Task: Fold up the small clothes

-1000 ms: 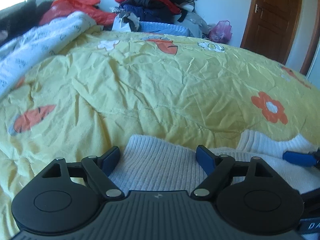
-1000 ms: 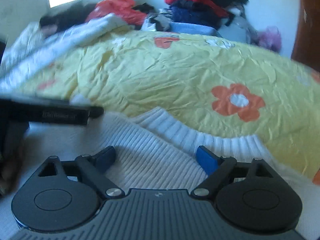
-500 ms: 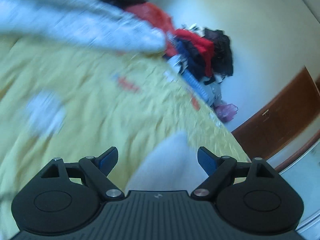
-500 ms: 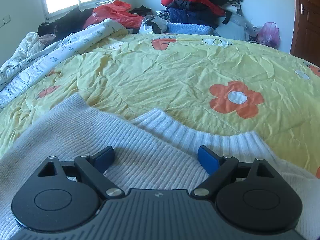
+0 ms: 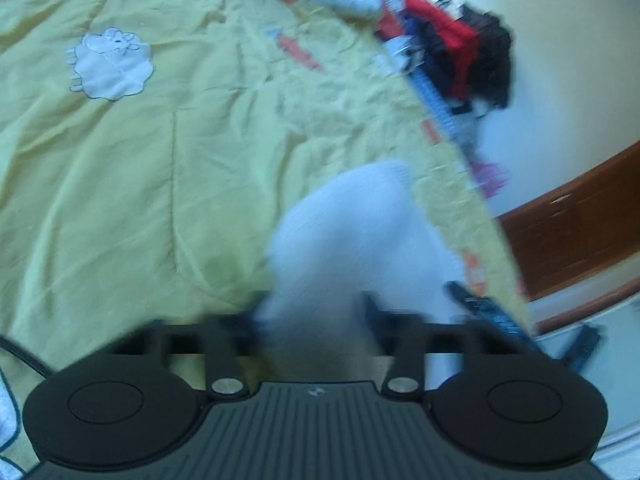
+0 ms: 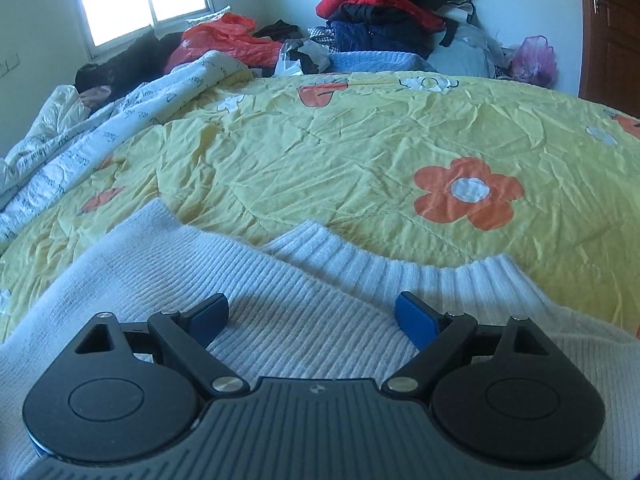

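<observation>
While the left view is smeared by motion, the right view is sharp.
Sweater: white ribbed knit sweater (image 6: 280,320) lies flat on a bed under a yellow flowered quilt (image 6: 340,160).
Left tongs (image 5: 310,320): closing, with a raised fold of the sweater (image 5: 352,232) between them; the blur hides whether the pads press it.
Right tongs (image 6: 312,316): wide apart, over the sweater just below its ribbed collar (image 6: 400,266), gripping nothing.
Background: clothes pile (image 6: 392,12) against the wall.
</observation>
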Tool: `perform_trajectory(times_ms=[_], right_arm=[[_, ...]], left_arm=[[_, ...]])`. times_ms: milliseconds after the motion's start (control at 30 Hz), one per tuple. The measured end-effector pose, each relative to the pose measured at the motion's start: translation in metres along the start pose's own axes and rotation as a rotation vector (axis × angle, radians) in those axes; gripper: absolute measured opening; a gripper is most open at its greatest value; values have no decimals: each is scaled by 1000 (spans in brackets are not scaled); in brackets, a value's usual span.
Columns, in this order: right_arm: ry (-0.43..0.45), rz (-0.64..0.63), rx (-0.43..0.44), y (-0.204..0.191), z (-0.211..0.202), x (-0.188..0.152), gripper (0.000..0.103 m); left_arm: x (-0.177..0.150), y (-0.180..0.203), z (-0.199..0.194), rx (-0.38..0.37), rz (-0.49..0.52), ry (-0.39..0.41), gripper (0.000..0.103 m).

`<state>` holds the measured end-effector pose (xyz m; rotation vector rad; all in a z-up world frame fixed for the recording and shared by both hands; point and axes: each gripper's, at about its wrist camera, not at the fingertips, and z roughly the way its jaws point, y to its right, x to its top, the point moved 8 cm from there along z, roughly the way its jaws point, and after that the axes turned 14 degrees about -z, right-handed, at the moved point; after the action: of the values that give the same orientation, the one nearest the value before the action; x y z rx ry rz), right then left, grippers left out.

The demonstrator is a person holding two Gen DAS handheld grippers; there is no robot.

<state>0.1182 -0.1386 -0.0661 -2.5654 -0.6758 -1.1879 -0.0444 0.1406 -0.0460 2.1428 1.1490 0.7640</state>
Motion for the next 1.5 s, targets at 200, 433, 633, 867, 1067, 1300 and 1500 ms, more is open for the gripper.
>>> perform_trajectory(times_ms=[200,433,633,867,1067,1300,1500], right_arm=[[63,147,87,16,-12,0,92],[96,500,490,46,-87,-9,96],[98,645,578,106,-149,-62,103],[79,604,513,114,-165,-94,103],[6,518,477,108,-126,-62,102],[-80,303,381,84,-82,-43,32],[84,234,408,106,-152,-20,22]], left_arm=[[-8,35,-26,28,150,132,27],[-115,154,-50,-122,680,183,26],[-265,173,-10,-214,1213,10,26],[-297,156,6,-185,1373,-28,25],[-296,156,3,-159,1406,17,25],[-301,161,4,-140,1441,43,24],[-355,192,-35,-381,1507,-34,5]])
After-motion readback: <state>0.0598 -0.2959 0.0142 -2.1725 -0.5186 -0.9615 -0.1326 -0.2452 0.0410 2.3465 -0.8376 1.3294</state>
